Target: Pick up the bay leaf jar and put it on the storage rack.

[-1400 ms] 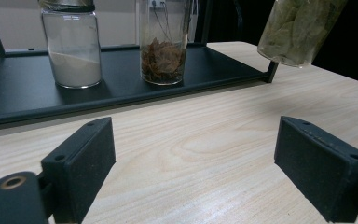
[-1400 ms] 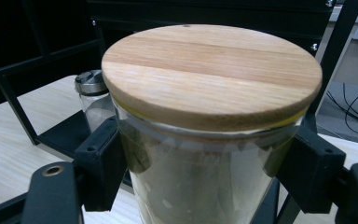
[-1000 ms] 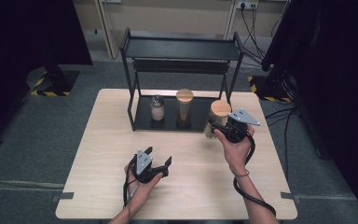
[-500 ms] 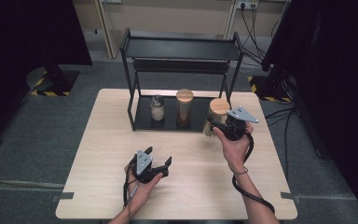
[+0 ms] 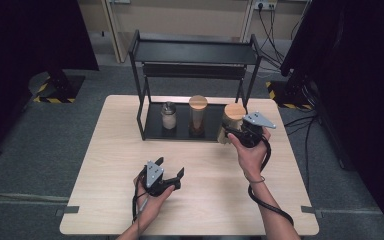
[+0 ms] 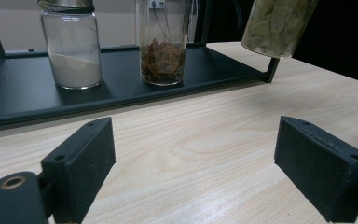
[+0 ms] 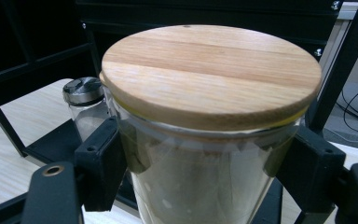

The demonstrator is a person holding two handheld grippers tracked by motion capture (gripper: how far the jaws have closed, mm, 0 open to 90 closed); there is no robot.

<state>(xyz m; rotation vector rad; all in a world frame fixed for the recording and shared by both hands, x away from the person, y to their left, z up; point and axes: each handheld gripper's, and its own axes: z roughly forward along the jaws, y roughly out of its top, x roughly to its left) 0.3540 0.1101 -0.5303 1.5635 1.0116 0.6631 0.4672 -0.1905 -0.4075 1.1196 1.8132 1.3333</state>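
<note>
Open tongs [image 6: 193, 175] over wooden table [image 6: 205, 140], black rack shelf [image 6: 23, 93] holding powder jar [image 6: 72, 51], dried-petal jar [image 6: 162, 46]

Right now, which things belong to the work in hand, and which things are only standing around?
In use:
- right gripper, shut on the wooden-lid jar
- black rack

Standing by:
- left gripper, open
- metal-cap jar
- tall jar

Standing on a light wooden table [image 5: 200, 200]: a black metal rack [image 5: 195, 52] with two shelves. Sitting on the rack's bottom shelf, side by side but apart: a small glass jar [image 5: 168, 115] with a metal lid, holding white powder, and a tall glass jar [image 5: 198, 115] with a wooden lid, holding brown dried pieces. Trailing across the grey floor [image 5: 55, 135] at the back right: black cables [image 5: 272, 25].
</note>
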